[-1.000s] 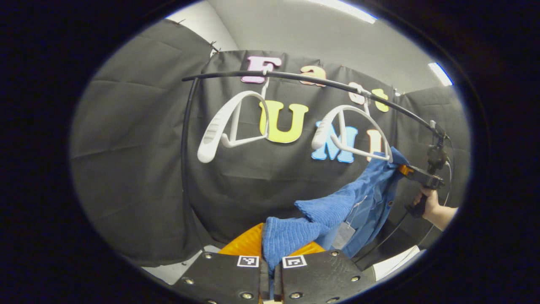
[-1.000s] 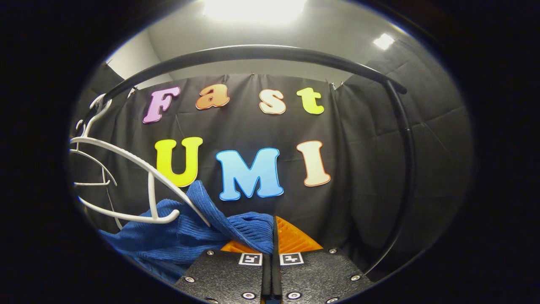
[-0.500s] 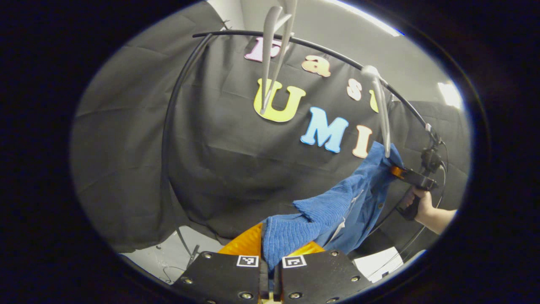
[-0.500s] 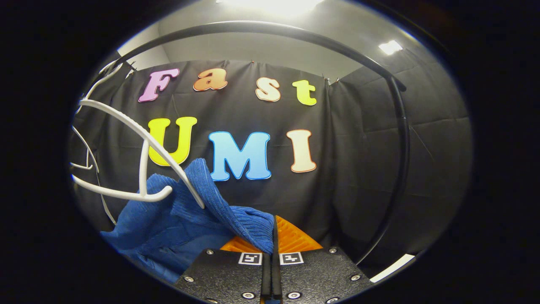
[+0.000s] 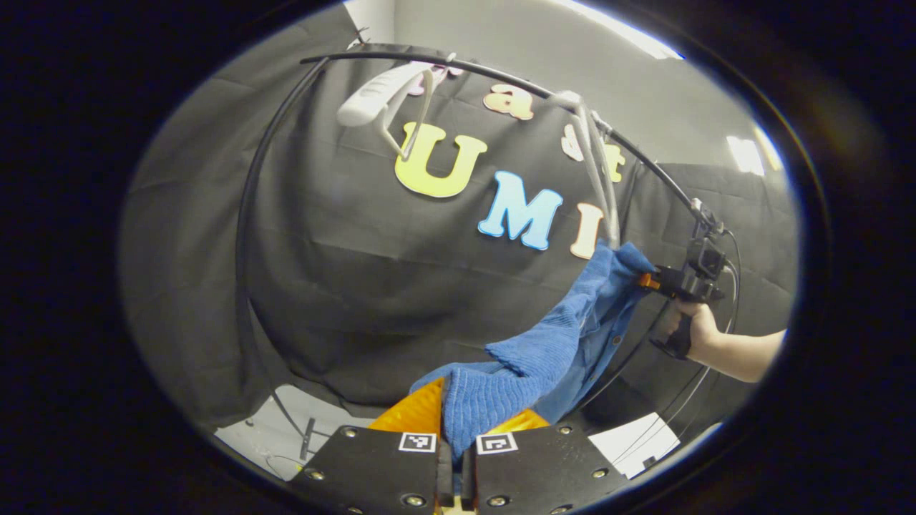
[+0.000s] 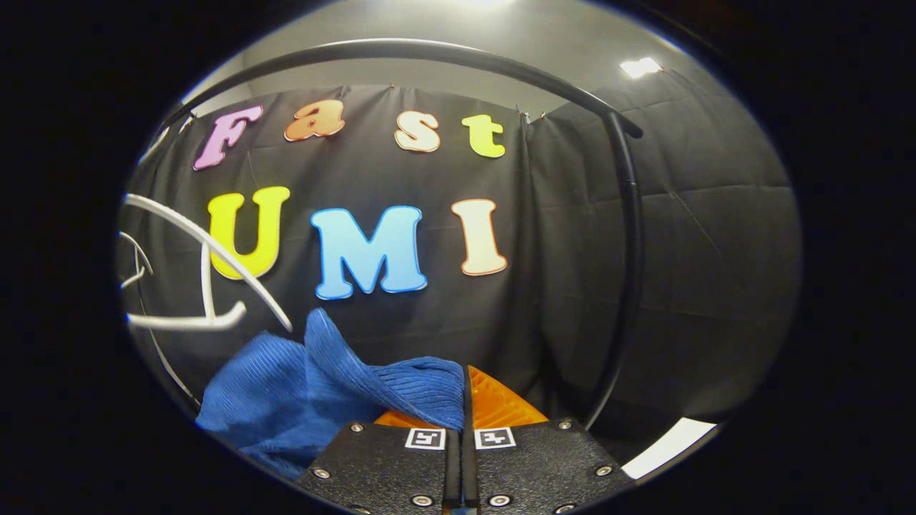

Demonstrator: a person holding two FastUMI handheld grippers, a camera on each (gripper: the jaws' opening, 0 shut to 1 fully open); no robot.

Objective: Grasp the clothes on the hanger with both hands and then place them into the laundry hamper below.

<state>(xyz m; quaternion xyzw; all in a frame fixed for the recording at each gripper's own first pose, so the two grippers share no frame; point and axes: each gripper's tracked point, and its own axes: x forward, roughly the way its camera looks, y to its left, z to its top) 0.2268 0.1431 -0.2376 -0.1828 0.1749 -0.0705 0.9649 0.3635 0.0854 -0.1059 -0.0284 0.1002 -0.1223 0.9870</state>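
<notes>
I have both grippers, left gripper (image 5: 452, 458) and right gripper (image 6: 461, 443), clamped on the blue garment (image 5: 544, 350) at lower centre, just below the white hanger (image 5: 597, 168); next I lower it into the hamper.

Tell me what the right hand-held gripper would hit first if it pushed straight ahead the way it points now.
Probably the black cloth wall. The right hand-held gripper, shut on the blue garment, points at it; the black rail upright stands slightly right of that line. Depth is unclear.

A curved black rail (image 5: 501, 70) is seen arching before the black cloth wall (image 6: 701, 272). A pale patch, possibly floor (image 5: 275, 429), is glimpsed below.
</notes>
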